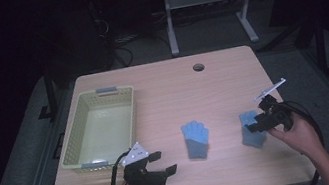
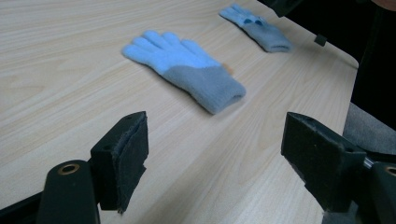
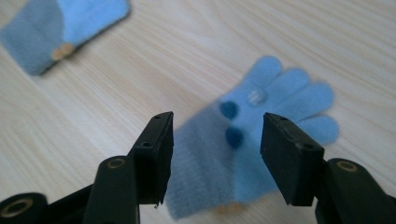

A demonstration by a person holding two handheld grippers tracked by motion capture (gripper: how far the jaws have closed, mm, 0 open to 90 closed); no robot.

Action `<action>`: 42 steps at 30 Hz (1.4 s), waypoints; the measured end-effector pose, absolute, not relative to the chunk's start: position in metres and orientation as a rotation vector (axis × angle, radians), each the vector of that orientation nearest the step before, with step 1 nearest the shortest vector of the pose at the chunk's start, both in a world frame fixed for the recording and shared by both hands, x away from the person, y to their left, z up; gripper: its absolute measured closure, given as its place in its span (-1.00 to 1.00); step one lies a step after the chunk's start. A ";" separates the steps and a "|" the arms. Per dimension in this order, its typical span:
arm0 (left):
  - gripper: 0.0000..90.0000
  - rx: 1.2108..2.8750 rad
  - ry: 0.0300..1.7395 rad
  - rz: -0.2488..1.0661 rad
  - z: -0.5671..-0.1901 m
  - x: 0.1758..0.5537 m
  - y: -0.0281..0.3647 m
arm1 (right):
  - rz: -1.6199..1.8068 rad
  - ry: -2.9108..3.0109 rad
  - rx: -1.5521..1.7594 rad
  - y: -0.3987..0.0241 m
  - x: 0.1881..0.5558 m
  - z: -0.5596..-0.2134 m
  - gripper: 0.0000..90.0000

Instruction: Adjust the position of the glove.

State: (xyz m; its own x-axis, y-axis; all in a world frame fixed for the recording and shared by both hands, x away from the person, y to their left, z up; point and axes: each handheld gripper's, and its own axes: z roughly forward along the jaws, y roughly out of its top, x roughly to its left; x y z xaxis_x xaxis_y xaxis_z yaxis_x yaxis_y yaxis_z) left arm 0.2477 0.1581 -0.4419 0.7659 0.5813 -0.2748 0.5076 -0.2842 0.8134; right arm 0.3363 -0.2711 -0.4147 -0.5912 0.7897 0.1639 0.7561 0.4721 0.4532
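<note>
A: So the right claw (image 1: 254,125) sits over the right glove (image 1: 252,131) near the surface's (image 1: 161,85) right edge, jaws apart on either side of it, pads not pressing as far as I can see.

B: And the other one?

A: Left claw (image 1: 164,162) is wide open, nothing in it, hovering low at the front edge. The second glove (image 1: 196,139) lies flat mid-surface, well apart from the first, fingers pointing away from the person.

B: Anything in the way?

A: Not really. The yellow-green basket (image 1: 75,138) sits off to the left, just behind the left claw. There's a round cable hole (image 1: 198,67) at the far side.
</note>
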 end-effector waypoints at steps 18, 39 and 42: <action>-0.49 1.943 0.826 0.084 -0.443 0.248 0.158 | 0.487 2.653 1.375 -0.260 0.342 -0.442 0.24; -0.49 1.937 0.838 0.079 -0.443 0.248 0.160 | 0.476 2.678 1.375 -0.258 0.345 -0.439 0.81; -0.49 1.937 0.836 0.077 -0.443 0.249 0.160 | 0.505 2.669 1.375 -0.259 0.343 -0.435 0.81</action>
